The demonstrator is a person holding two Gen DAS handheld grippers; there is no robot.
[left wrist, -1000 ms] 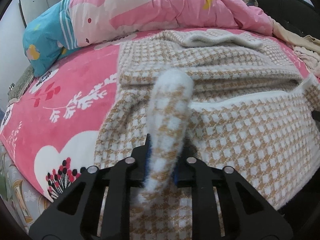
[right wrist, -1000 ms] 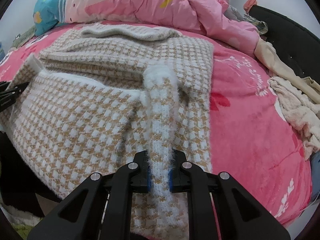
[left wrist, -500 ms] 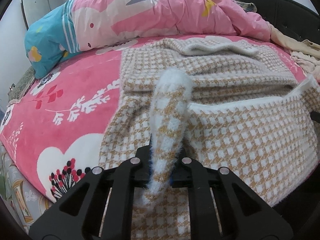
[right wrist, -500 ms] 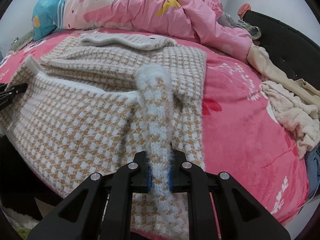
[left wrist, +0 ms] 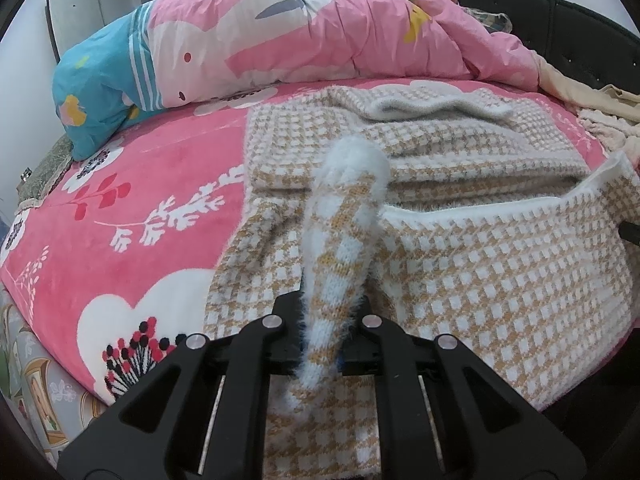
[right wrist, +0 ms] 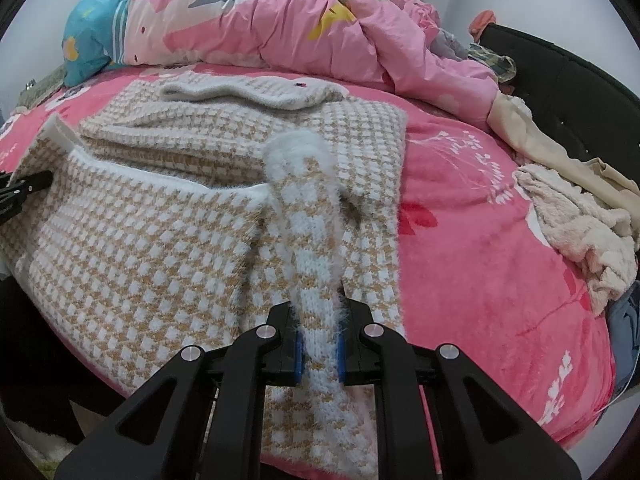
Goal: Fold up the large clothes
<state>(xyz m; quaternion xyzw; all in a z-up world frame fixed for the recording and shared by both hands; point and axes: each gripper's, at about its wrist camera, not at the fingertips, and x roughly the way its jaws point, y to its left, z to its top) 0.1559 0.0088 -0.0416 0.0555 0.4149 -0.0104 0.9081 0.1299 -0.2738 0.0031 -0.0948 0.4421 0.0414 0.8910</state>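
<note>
Left wrist view: the left hand-held gripper is clamped on a bunched fold of the houndstooth sweater, which spreads ahead over the pink bed; a blue pillow lies far left.

Right wrist view: the right hand-held gripper pinches another fuzzy tan-and-white fold; only here, cream clothes sit to its right.

Pink duvet, cream (perhaps fleece) heap
</note>
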